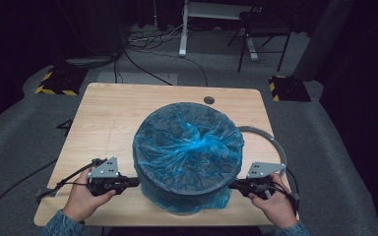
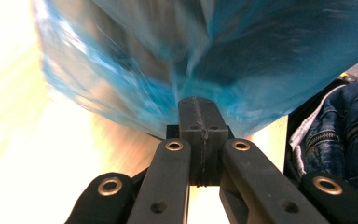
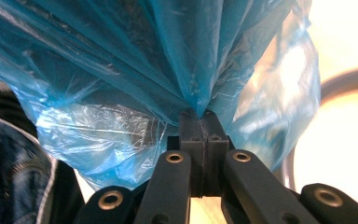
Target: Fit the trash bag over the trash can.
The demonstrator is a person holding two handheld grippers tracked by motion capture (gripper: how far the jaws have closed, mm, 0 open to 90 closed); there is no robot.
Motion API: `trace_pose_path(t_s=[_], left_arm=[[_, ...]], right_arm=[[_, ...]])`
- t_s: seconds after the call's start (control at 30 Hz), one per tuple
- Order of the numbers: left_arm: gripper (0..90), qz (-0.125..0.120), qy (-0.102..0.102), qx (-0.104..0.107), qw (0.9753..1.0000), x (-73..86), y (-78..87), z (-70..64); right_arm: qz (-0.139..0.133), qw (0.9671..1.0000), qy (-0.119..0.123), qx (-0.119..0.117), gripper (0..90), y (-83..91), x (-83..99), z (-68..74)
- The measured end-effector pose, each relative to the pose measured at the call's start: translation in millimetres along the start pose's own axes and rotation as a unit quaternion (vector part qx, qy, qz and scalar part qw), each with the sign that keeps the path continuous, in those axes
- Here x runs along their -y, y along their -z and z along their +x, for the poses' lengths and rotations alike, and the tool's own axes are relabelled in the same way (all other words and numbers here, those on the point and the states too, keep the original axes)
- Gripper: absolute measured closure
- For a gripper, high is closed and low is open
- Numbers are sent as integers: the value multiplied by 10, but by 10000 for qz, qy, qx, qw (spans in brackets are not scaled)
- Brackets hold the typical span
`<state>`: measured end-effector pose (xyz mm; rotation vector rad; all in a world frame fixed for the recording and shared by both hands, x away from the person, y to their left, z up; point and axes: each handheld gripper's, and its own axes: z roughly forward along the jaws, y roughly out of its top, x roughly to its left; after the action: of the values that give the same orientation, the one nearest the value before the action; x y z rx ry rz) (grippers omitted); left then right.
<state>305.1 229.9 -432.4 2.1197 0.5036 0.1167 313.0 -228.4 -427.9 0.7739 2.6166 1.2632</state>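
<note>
Blue bag (image 1: 189,147) drapes over a round bin on the wooden table (image 1: 108,118), midway between both claws. Left gripper (image 1: 137,182) and right gripper (image 1: 230,185) are each clamped on plastic at opposite low sides; the left pinch looks blurred, probably holding film.

left hand-held gripper (image 1: 134,182): black body, grey three-cornered plate on top w/ small dark screw holes, black cable trailing off to the side. right hand-held gripper (image 1: 232,185): same build, grey plate, black cable looping by the wrist. in both gripper views the jaws are matte black, 3d-printed look, linkage arms w/ brass-coloured rivets at the pivots. blue denim sleeves on both forearms; denim w/ a zip too.
</note>
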Motion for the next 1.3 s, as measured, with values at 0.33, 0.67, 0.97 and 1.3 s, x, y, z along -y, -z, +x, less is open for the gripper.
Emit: trace_pose_path(t_s=[0.33,0.67,0.97,1.3], left_arm=[[716,-466,223,-580,9970,69,142,111],[434,-456,510,-1427,9874,246,313,267],[425,-83,765,-1681,9828,479,161,462],[413,35,974,-1763,9795,655,114,573]], right_arm=[[-165,9997,-93,159,374,44,103,-58],[-929,9943,-85,524,230,689,-134,-36],[-1225,9913,51,487,176,994,-519,23],[-1214,9909,217,544,189,1085,-899,72]])
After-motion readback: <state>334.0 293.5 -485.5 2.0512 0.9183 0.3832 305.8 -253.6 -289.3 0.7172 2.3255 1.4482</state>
